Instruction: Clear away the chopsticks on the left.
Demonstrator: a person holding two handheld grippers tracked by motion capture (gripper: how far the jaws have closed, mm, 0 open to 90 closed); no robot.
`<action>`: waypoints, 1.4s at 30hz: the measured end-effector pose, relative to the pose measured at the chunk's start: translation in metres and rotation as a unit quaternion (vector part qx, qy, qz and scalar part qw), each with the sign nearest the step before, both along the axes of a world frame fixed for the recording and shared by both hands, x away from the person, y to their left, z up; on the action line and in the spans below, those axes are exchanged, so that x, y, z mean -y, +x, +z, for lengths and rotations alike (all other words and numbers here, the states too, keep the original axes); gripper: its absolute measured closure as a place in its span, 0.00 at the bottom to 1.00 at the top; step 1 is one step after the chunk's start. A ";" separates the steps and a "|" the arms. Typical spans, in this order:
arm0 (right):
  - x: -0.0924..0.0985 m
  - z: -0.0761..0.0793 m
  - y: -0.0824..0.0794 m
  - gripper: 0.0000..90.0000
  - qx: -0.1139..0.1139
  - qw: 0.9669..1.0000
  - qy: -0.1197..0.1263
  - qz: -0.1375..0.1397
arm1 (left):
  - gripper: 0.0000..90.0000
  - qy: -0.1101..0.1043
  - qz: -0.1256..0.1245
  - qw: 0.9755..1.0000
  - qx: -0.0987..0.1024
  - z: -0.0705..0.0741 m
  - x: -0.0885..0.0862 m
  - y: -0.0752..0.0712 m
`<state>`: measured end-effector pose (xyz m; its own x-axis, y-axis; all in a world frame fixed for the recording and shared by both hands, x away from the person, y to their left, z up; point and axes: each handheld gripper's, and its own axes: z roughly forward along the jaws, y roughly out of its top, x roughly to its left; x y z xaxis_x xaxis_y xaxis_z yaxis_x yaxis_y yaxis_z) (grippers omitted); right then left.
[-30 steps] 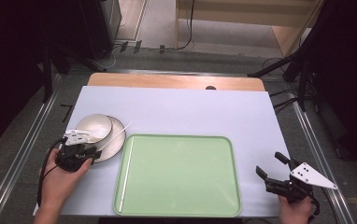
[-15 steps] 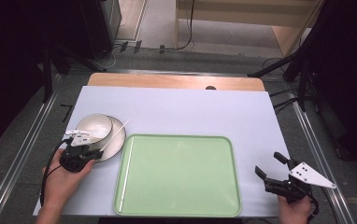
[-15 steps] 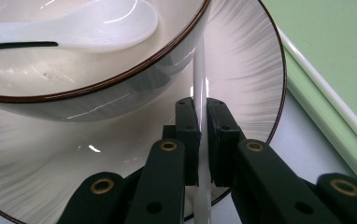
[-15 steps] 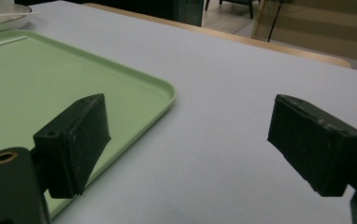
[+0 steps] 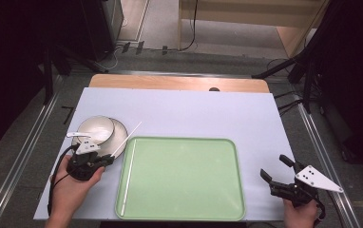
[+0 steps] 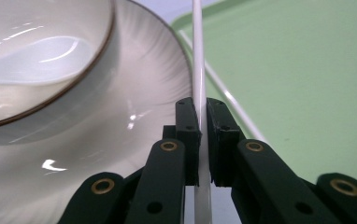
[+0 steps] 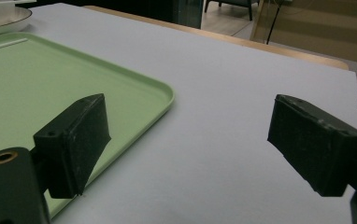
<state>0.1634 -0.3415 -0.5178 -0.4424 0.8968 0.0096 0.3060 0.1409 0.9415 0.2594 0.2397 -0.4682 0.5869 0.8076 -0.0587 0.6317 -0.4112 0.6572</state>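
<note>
Left tool [image 6: 199, 122] clenched on white chopstick [image 5: 131, 135] beside saucer [image 5: 119, 134], near-left worktop [image 5: 194, 109]. Second chopstick [image 5: 127, 178] lies in tray [image 5: 227, 190]. Right tool [image 5: 278, 170] released, near-right, holding nothing.

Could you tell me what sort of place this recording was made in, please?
Probably a lab or studio set up for recording table work, not a home. A table under a plain sheet stands between metal rails, stand legs and cables sit behind it, and dark screens flank it.

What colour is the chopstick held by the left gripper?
White; the chopstick shows best in the left gripper view.
</note>
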 end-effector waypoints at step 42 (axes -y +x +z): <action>-0.001 -0.001 0.001 0.15 0.000 1.000 0.001 0.002 | 0.94 0.020 -0.033 0.998 -0.049 -0.042 0.112 -0.041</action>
